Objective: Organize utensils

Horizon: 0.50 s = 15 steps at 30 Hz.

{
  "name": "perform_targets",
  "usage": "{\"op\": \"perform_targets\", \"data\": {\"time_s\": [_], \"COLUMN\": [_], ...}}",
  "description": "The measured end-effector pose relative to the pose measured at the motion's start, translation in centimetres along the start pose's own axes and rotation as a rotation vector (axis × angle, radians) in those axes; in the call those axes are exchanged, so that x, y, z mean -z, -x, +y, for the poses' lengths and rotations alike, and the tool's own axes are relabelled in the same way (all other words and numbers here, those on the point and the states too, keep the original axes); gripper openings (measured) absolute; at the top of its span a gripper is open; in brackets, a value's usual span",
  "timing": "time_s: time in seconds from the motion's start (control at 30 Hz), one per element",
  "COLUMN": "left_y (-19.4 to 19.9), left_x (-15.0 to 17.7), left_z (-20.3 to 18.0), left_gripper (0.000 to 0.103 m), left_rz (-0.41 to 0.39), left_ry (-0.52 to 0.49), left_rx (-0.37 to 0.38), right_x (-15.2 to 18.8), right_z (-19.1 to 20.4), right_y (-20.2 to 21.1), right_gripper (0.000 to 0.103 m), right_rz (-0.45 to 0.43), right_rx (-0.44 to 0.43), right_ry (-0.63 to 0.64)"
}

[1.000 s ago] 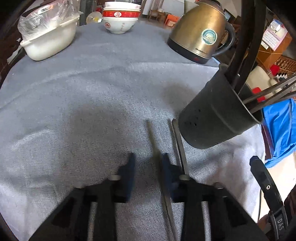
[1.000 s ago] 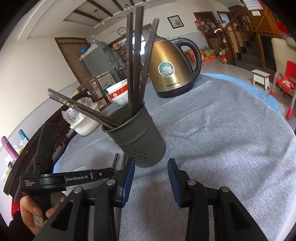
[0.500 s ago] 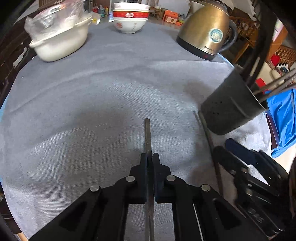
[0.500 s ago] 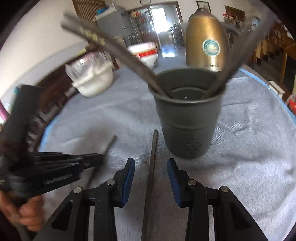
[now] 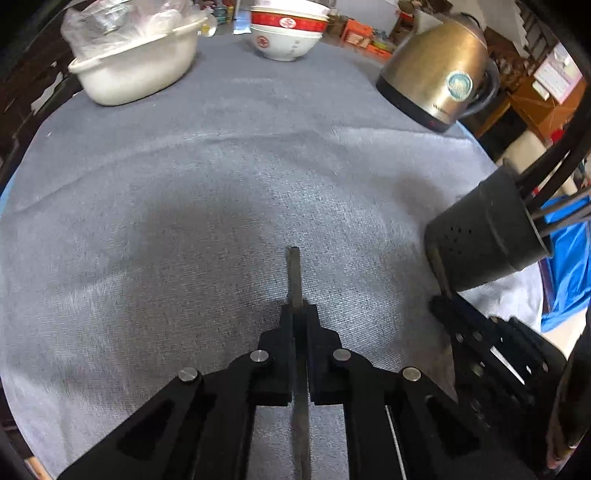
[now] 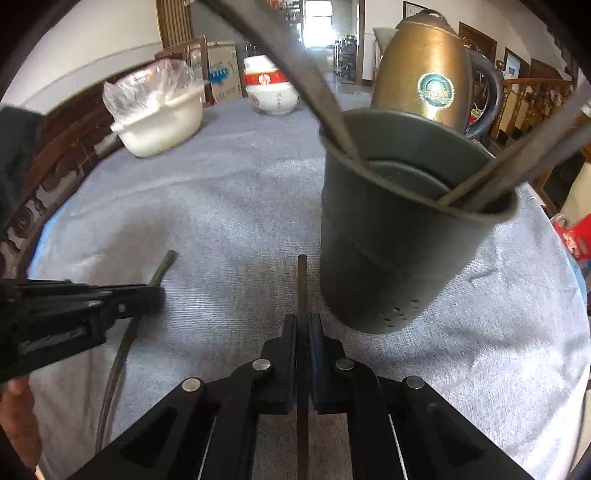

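Note:
In the left wrist view my left gripper (image 5: 298, 314) is shut on a dark chopstick (image 5: 294, 273) that lies on the grey cloth and pokes out ahead of the pads. The right wrist view shows my right gripper (image 6: 303, 321) with its jaws closing onto a second dark chopstick (image 6: 302, 280), the pads against both its sides. Just right of it stands the dark utensil holder (image 6: 391, 251), with several chopsticks (image 6: 517, 162) leaning in it. The holder (image 5: 484, 236) is at the right of the left wrist view, with the right gripper (image 5: 441, 308) below it. The left gripper (image 6: 147, 295) reaches in from the left.
A brass kettle (image 5: 439, 70) stands behind the holder. A white basin (image 5: 136, 62) holding a plastic bag and stacked red-rimmed bowls (image 5: 288, 33) sit at the far edge. The grey cloth (image 5: 184, 184) covers the round table. A hand (image 6: 18, 424) shows at lower left.
The left gripper slid onto its chopstick and shut within the first half second. The right gripper swung down beside the holder, straddled the other chopstick, then closed on it.

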<state>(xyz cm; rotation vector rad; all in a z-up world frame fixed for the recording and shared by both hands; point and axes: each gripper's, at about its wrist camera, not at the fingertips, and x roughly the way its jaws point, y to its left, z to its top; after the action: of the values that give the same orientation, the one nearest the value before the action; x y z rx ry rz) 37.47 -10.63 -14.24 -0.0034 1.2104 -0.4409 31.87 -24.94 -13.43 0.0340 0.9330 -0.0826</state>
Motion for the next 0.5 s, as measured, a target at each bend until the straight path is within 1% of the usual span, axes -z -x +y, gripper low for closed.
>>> {"op": "perform_targets", "data": {"time_s": [0.1, 0.17, 0.23, 0.37, 0.5], "left_y": [1.6, 3.5, 5.7, 9.5, 12.8], "left_x": [0.7, 1.1, 1.3, 1.3, 1.2], "left_z": [-0.1, -0.2, -1.0, -2.3, -4.1], "left_gripper": [0.005, 0.005, 0.005, 0.005, 0.005], "left_rz": [-0.052, -0.097, -0.154, -0.242, -0.319], "left_ry": [0.003, 0.006, 0.001, -0.015, -0.035], "left_rx": [-0.023, -0.012, 0.001, 0.012, 0.014], "right_x": [0.3, 0.4, 0.7, 0.4, 0.3], "right_z": [-0.5, -0.8, -1.2, -2.0, -2.6], "right_y": [3.0, 5.2, 7.4, 11.3, 14.8], "right_gripper": [0.006, 0.006, 0.006, 0.006, 0.006], "right_rz": [-0.088, -0.152, -0.229, -0.366, -0.472], "right_rx": [-0.096, -0.149, -0.204, -0.253, -0.271], "right_ry": [-0.008, -0.006, -0.008, -0.018, -0.033]}}
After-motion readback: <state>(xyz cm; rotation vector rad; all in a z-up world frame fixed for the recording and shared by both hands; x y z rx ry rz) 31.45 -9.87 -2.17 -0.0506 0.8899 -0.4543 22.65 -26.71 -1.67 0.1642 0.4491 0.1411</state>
